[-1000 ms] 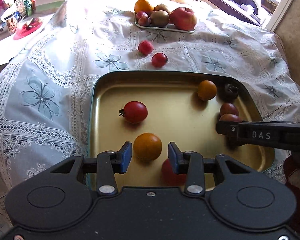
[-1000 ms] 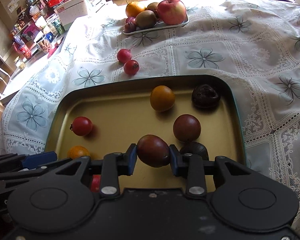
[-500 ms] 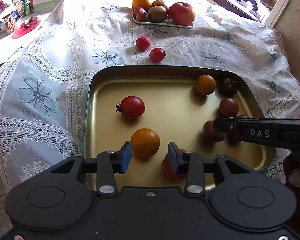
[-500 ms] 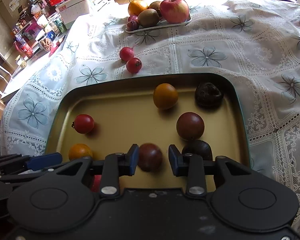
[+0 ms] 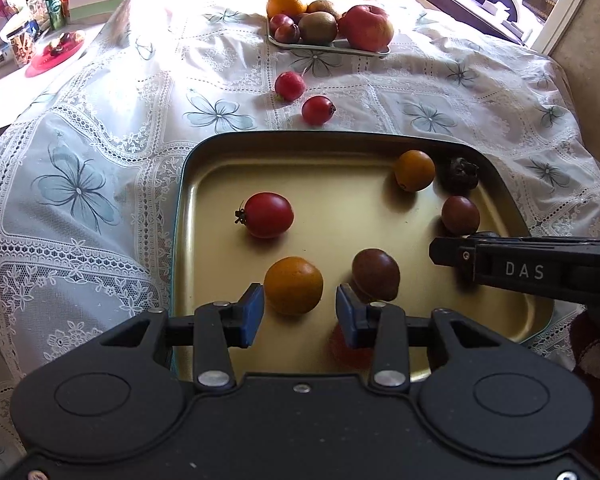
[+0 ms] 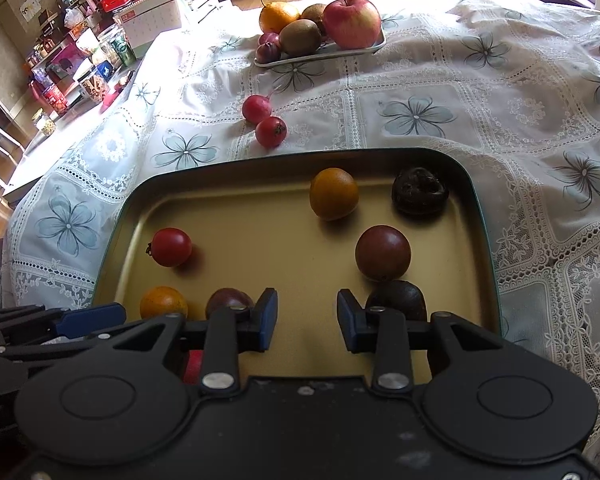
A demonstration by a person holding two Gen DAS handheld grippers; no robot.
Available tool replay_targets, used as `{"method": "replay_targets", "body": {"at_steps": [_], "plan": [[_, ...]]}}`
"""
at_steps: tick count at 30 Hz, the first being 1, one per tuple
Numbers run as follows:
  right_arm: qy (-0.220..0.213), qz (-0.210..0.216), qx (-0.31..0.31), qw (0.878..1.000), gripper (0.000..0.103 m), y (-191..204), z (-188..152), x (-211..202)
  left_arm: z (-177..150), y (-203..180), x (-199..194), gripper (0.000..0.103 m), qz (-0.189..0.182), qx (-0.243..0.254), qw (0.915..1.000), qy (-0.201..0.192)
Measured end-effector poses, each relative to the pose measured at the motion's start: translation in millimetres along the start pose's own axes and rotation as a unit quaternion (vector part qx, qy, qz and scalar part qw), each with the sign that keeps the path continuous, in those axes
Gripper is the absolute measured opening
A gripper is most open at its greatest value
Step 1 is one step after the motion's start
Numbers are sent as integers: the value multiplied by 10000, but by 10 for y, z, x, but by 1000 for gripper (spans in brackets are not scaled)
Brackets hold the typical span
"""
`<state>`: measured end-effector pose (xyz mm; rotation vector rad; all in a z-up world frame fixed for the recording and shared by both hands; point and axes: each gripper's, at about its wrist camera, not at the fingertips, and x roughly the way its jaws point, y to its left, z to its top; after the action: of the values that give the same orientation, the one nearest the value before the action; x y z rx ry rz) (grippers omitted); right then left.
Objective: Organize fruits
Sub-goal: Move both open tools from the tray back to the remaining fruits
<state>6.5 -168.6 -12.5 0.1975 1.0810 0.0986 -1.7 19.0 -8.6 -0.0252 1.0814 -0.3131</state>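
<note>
A gold tray holds several small fruits. My left gripper is open over the tray's near edge, with an orange fruit just ahead of its jaws. A dark purple tomato lies loose on the tray beside it. My right gripper is open and holds nothing; it enters the left wrist view as a black bar. A red tomato, a second orange fruit and dark fruits also lie in the tray.
Two small red fruits lie on the lace tablecloth beyond the tray. A small plate at the far side carries an apple, kiwis and an orange. Cluttered shelves stand at the far left.
My right gripper opened and let go of the dark purple tomato, which rolled left across the tray toward the left gripper. The left gripper stayed open near the orange fruit.
</note>
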Motion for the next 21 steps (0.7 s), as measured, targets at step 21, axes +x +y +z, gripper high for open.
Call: {"method": "replay_targets", "body": {"at_steps": [21], "plan": [[-180, -171, -171, 9995, 36, 124, 783, 108, 922, 247, 235, 47, 332, 88, 9994, -3]]}}
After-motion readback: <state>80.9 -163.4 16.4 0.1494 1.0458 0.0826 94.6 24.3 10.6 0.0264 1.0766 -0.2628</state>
